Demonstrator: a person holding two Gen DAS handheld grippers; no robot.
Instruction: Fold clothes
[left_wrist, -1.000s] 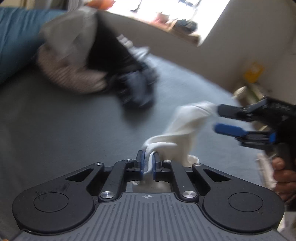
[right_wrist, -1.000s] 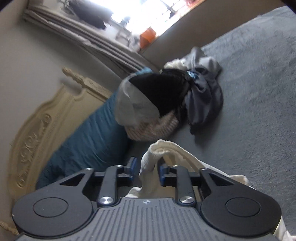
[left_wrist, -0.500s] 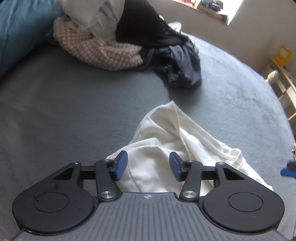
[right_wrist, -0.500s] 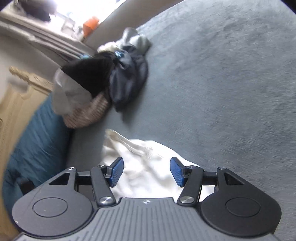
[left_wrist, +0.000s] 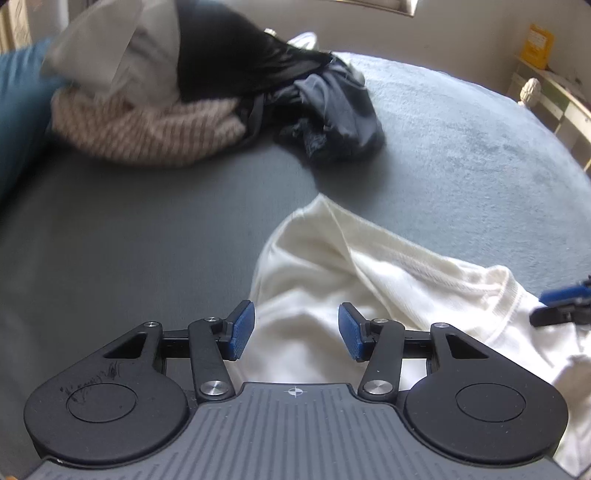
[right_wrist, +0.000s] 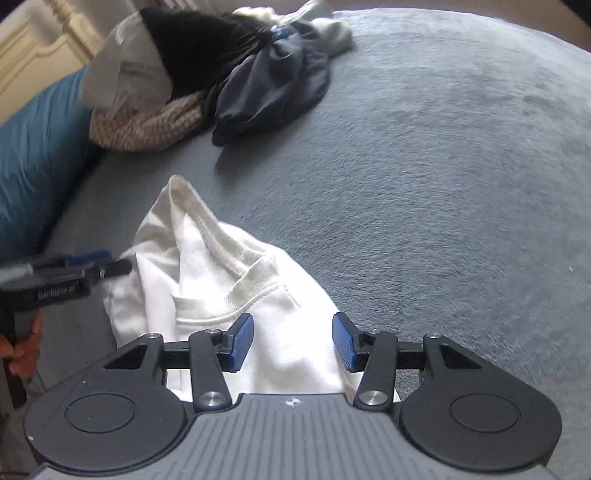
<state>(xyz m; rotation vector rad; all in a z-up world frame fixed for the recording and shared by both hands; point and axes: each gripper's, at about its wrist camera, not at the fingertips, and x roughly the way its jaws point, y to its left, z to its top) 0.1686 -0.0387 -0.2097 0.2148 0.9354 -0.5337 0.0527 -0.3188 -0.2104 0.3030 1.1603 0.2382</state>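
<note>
A white sweatshirt (left_wrist: 332, 266) lies crumpled on the grey bed cover (left_wrist: 129, 240), its ribbed hem towards the far side. My left gripper (left_wrist: 296, 330) is open and empty just above its near part. My right gripper (right_wrist: 293, 341) is open and empty over the same sweatshirt (right_wrist: 221, 266). The right gripper's tips show at the right edge of the left wrist view (left_wrist: 565, 301). The left gripper shows at the left of the right wrist view (right_wrist: 85, 267).
A pile of clothes lies at the far side: a beige knit (left_wrist: 147, 129), a black garment (left_wrist: 236, 70), a pale grey one (left_wrist: 122, 55) and dark blue-grey ones (left_wrist: 332, 110). A teal pillow (right_wrist: 33, 158) lies left. Shelving (left_wrist: 554, 96) stands beyond the bed's right edge.
One second ago both grippers were shut on the white sweatshirt, holding it up. Both have opened, and the sweatshirt now lies on the bed below them.
</note>
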